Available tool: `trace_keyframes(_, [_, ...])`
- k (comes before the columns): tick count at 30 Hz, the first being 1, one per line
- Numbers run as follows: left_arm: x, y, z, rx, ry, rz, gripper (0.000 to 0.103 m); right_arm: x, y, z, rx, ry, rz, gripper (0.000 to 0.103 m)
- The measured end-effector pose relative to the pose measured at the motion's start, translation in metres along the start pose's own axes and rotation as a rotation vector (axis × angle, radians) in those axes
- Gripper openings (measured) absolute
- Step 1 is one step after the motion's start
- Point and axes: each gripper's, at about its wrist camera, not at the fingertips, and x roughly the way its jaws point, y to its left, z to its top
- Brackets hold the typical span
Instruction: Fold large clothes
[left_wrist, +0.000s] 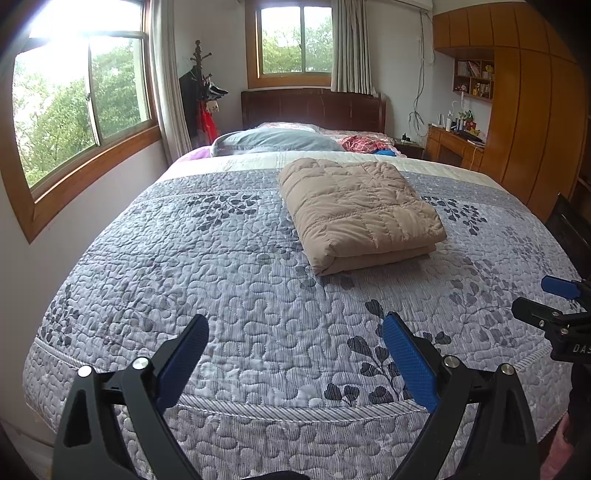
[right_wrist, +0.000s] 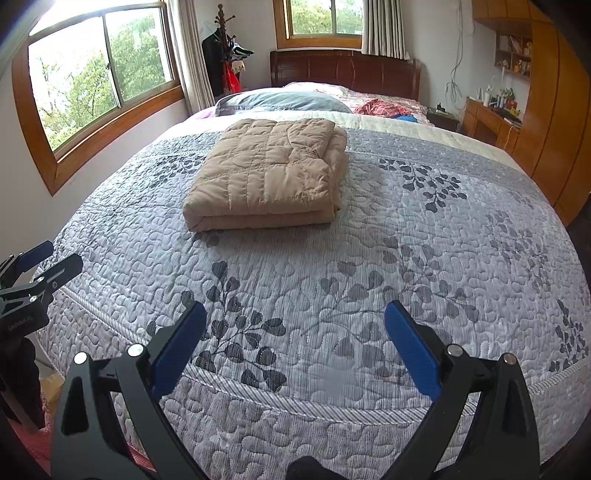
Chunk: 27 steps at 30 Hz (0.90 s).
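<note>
A tan quilted puffer garment (left_wrist: 360, 212) lies folded into a thick rectangle on the grey leaf-patterned bedspread (left_wrist: 229, 280), toward the middle of the bed; it also shows in the right wrist view (right_wrist: 269, 181). My left gripper (left_wrist: 295, 325) is open and empty, above the foot end of the bed, well short of the garment. My right gripper (right_wrist: 295, 314) is open and empty too, over the foot end and to the right of the left one. Each gripper shows at the edge of the other's view: the right gripper (left_wrist: 543, 299), the left gripper (right_wrist: 48, 258).
A grey pillow (left_wrist: 273, 142) and loose red and blue clothes (left_wrist: 365, 144) lie near the dark wooden headboard (left_wrist: 314, 109). A coat stand (left_wrist: 199, 92) stands by the left wall under windows. A wooden desk (left_wrist: 454, 146) and wardrobe (left_wrist: 532, 122) line the right side.
</note>
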Motion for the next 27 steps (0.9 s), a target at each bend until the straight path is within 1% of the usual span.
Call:
trace_keyframes(13, [0.0019, -0.0005, 0.0001, 0.001, 0.008, -0.019, 0.095, 0.0031, -0.0027, 0.0006, -0.007, 0.006, 0.004, 0.097])
trace_keyframes(27, [0.0036, -0.0008, 0.0022, 0.01, 0.009, -0.024, 0.095, 0.0061, -0.0082, 0.0031, -0.014, 0.014, 0.011, 0.097])
